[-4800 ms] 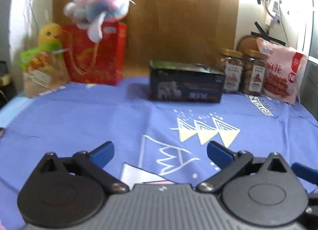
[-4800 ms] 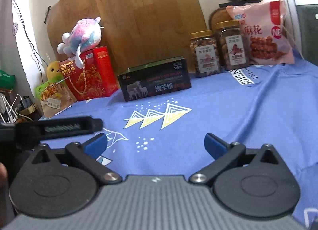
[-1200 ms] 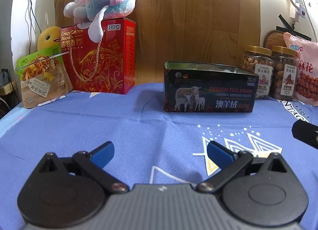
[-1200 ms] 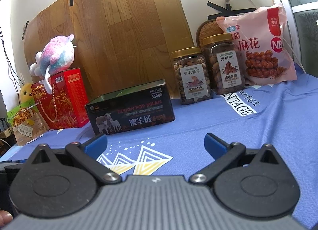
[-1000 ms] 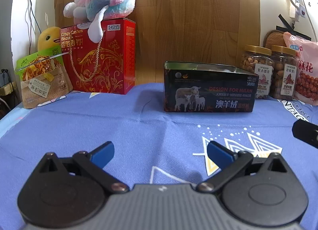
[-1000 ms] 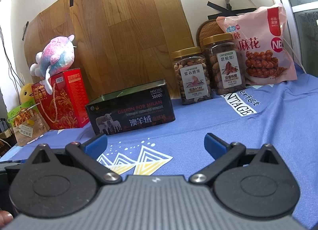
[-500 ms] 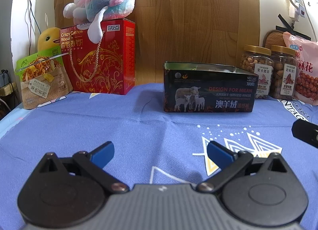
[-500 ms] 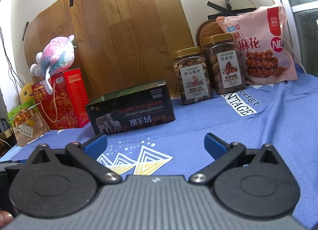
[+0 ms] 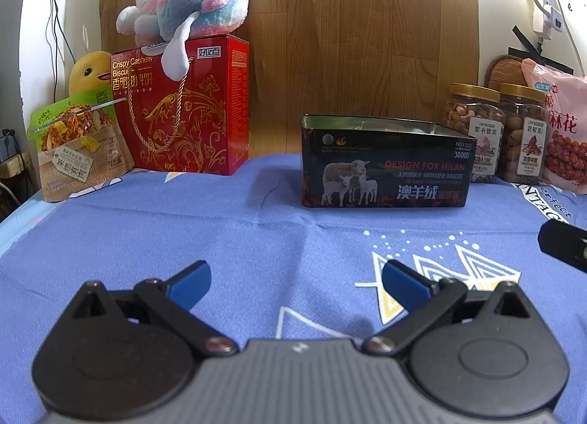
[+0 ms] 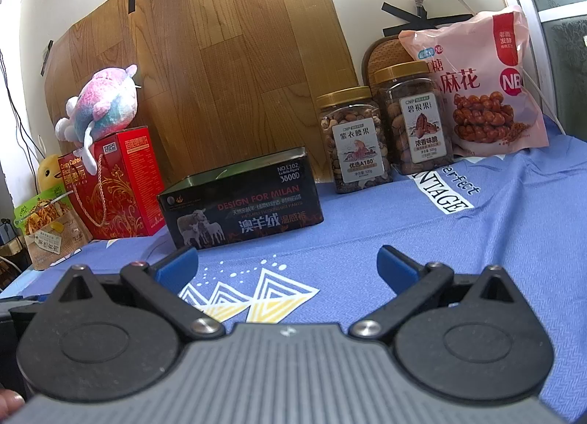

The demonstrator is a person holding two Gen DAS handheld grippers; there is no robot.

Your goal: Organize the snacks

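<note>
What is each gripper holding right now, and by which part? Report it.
Nothing is held. The left gripper and the right gripper both stand open over the blue cloth, with only cloth between their fingers.

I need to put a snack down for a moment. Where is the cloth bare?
Bare: the blue cloth between the open grippers and the black tin, and the gap between tin and red box. Crowded: the jars and pink bag.

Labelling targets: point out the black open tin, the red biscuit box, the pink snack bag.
Black open tin [image 9: 385,174]: left wrist view, front wall.
Red biscuit box [image 9: 190,112]: left wrist view, front face.
Pink snack bag [image 10: 477,86]: right wrist view, front.
</note>
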